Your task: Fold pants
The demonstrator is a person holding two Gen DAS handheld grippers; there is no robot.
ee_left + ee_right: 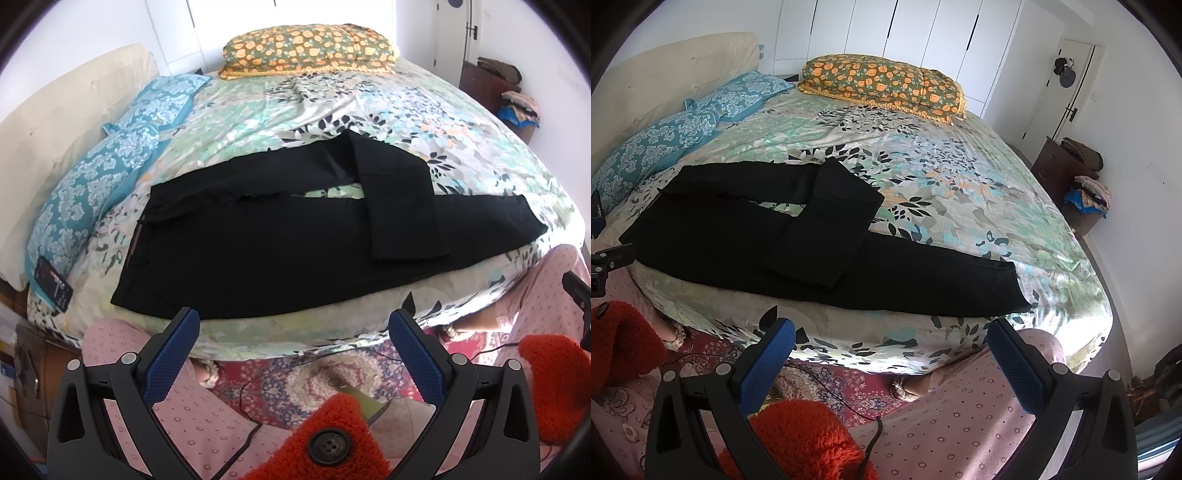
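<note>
Black pants (280, 236) lie flat on the floral bedspread (332, 103) along the near edge of the bed, waistband to the left. One leg runs straight to the right; the other is folded back across it. The pants also show in the right wrist view (798, 236). My left gripper (294, 325) is open and empty, held back from the bed edge below the pants' middle. My right gripper (892, 334) is open and empty, below the straight leg, off the bed edge.
Two blue pillows (110, 166) and a phone (53, 283) lie at the left. An orange floral pillow (306, 48) sits at the far side. A dark cabinet with clothes (1071, 166) stands right. The person's pink-trousered legs (960, 424) and a patterned rug (314, 380) are below.
</note>
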